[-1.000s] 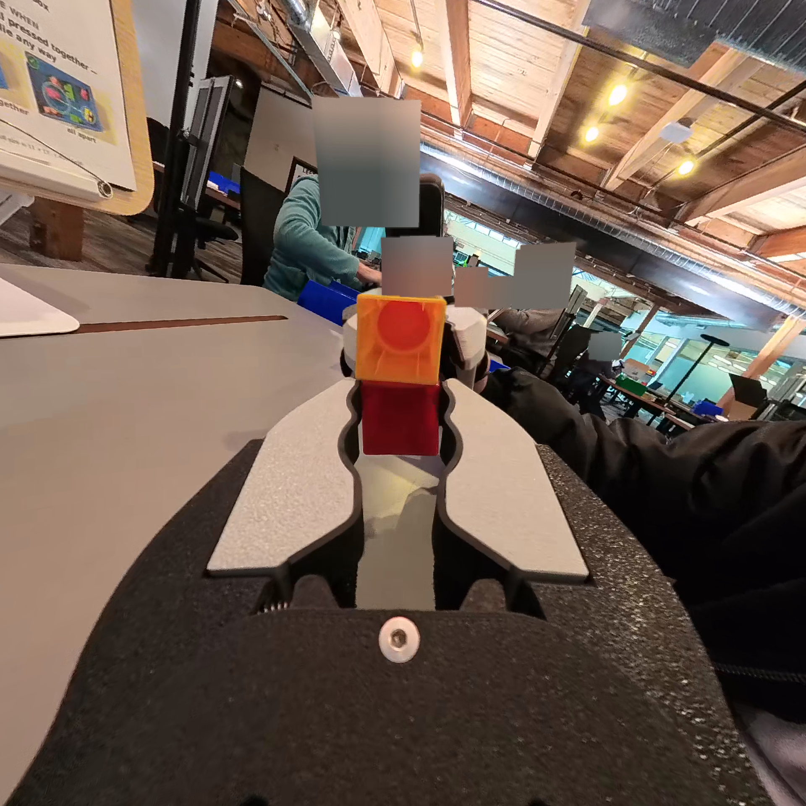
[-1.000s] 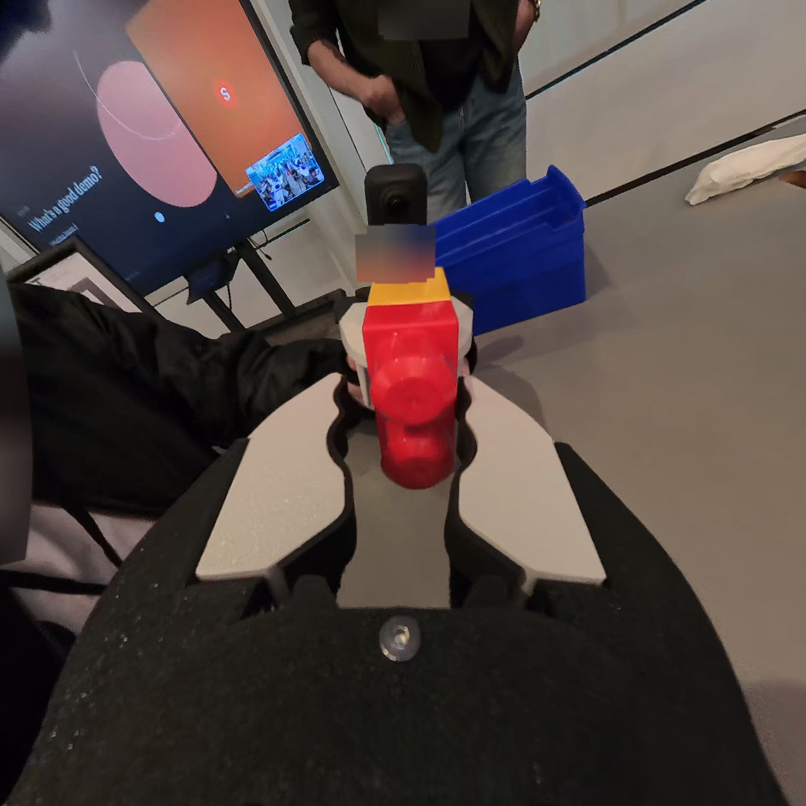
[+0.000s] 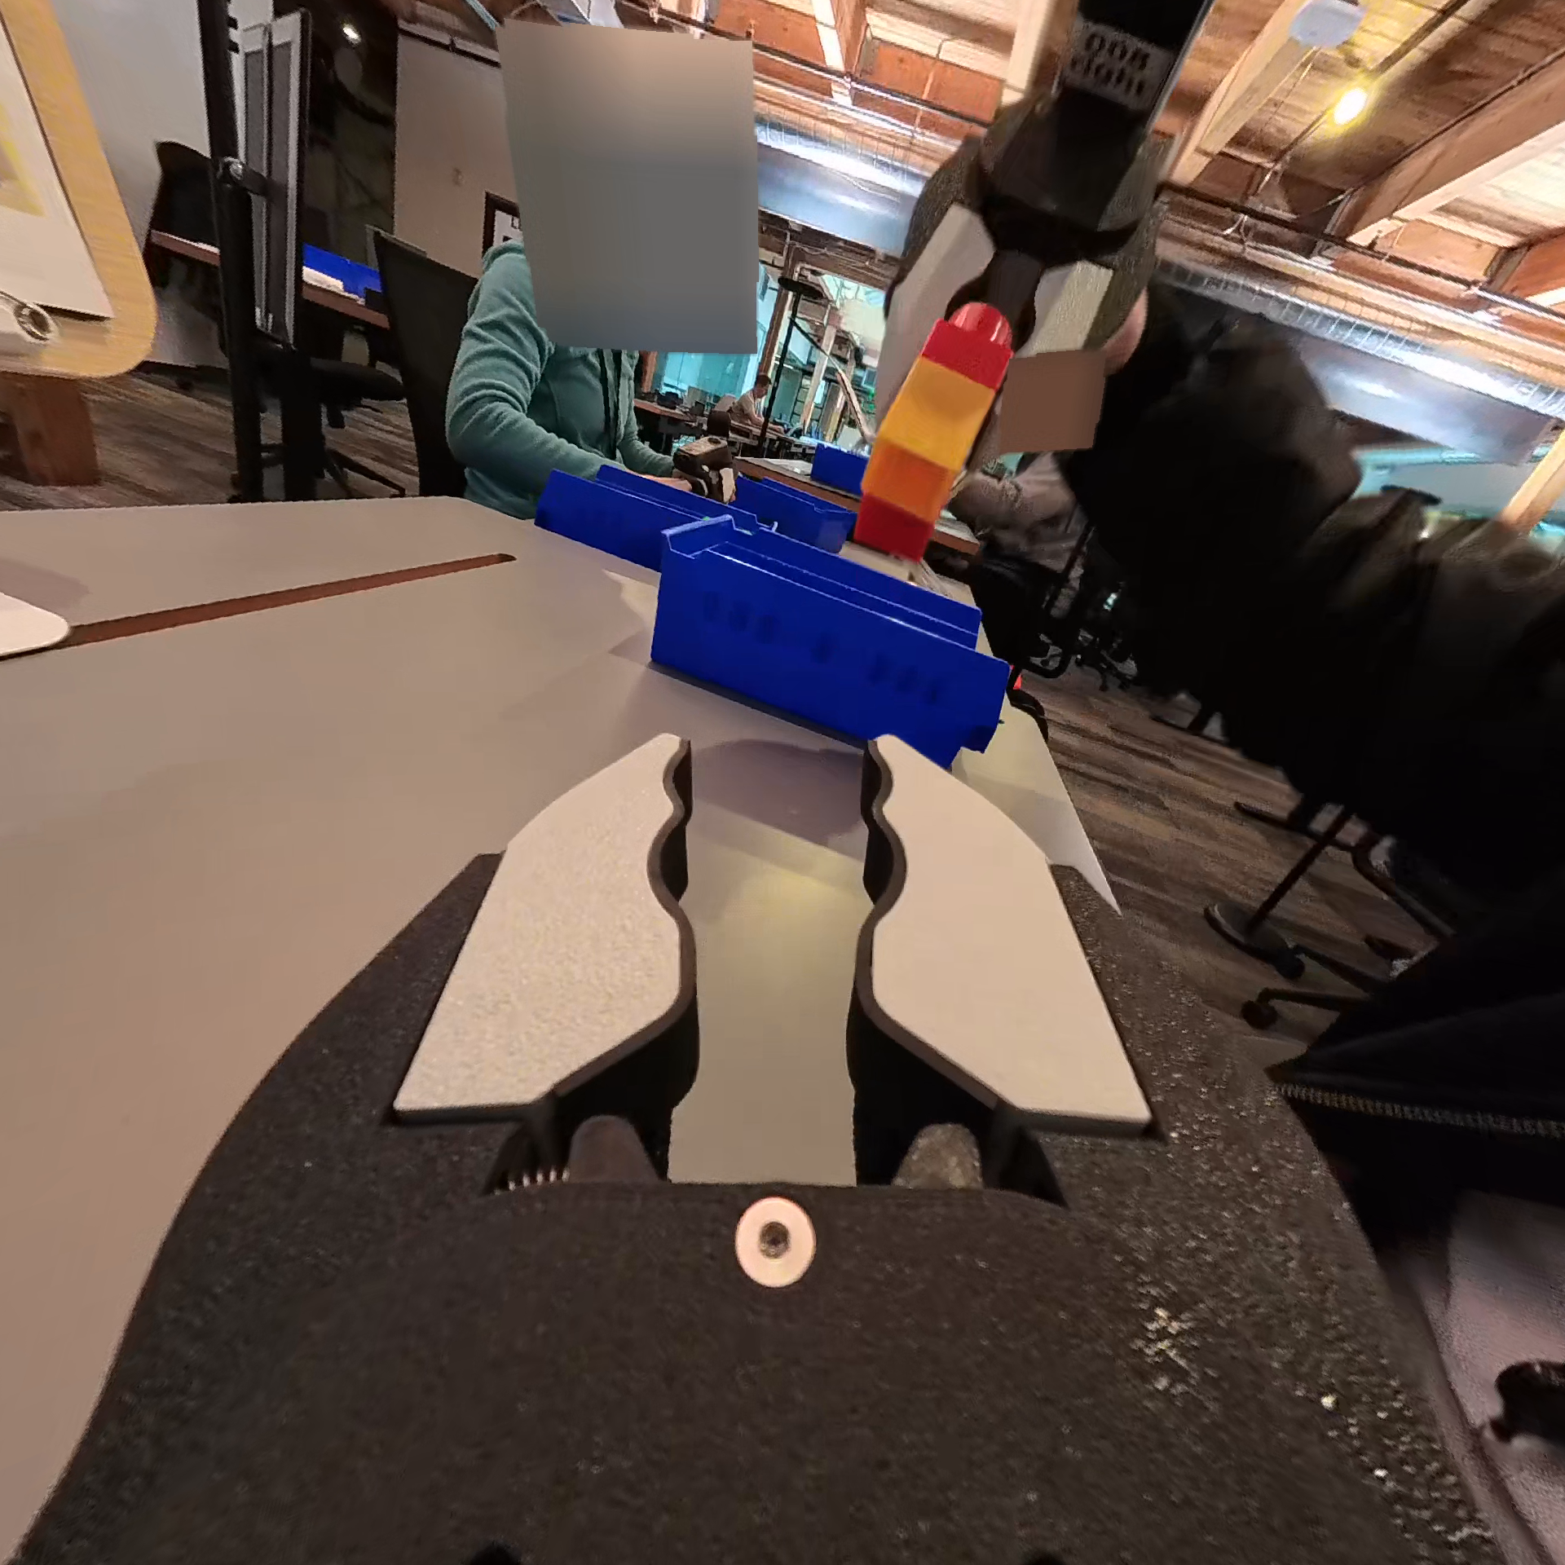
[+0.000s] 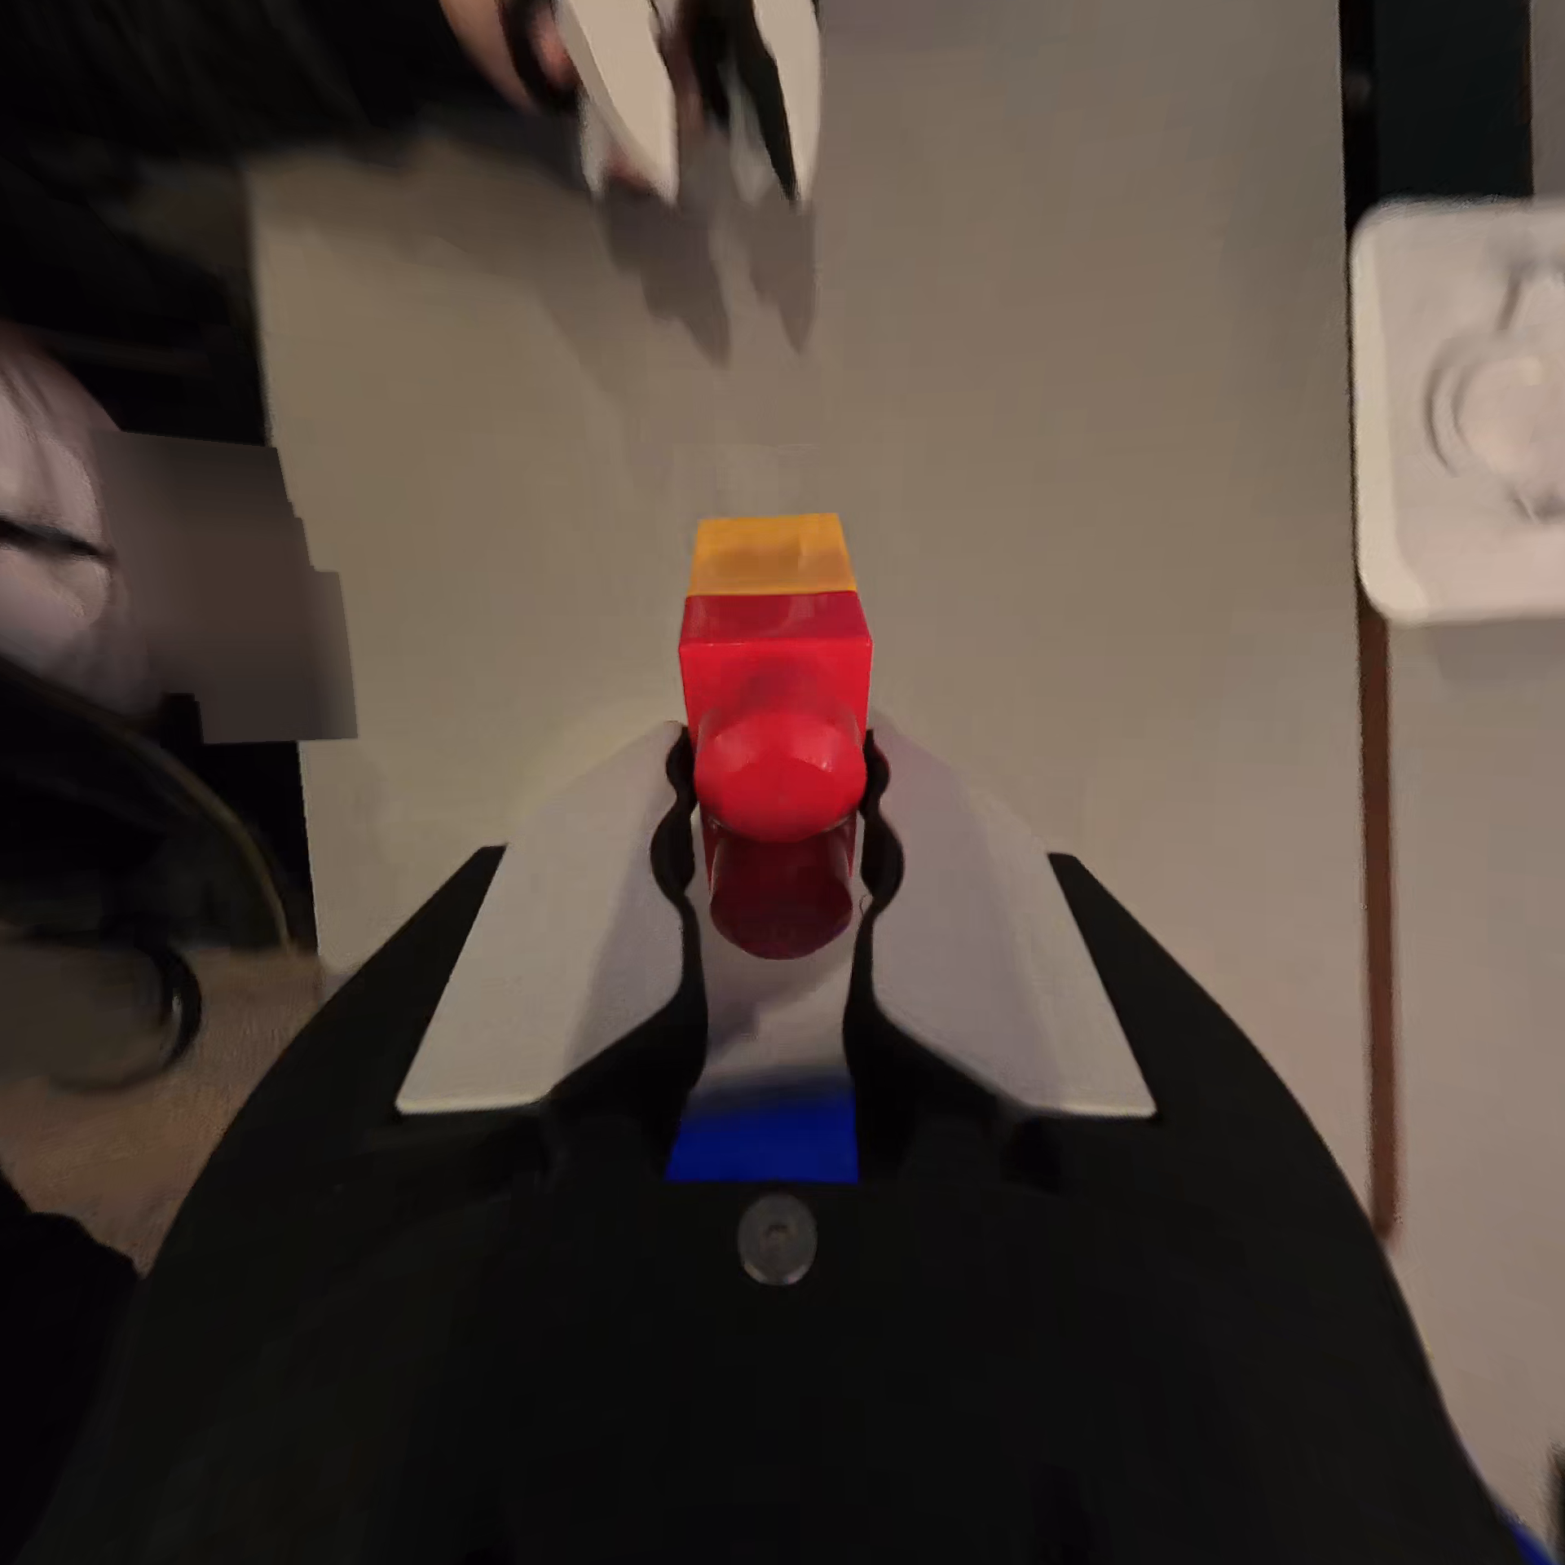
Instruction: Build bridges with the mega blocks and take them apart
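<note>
A stack of mega blocks, coloured red, yellow, orange and red, hangs in the air above the table's far edge. My right gripper holds it from above by the top red block. In the blurred right wrist view the right gripper is shut on the red block, with a yellow-orange block beyond it. My left gripper is open and empty, low over the grey table. It also shows blurred in the right wrist view, apart from the stack.
A blue bin stands on the table just beyond the left gripper, with more blue bins behind it. A person in a teal top sits behind them. A white tray lies at the right. The table's right edge drops to carpet and chairs.
The left gripper let go of the stack, opened and drew back down to the table. The right gripper lifted the whole stack up and now points downward.
</note>
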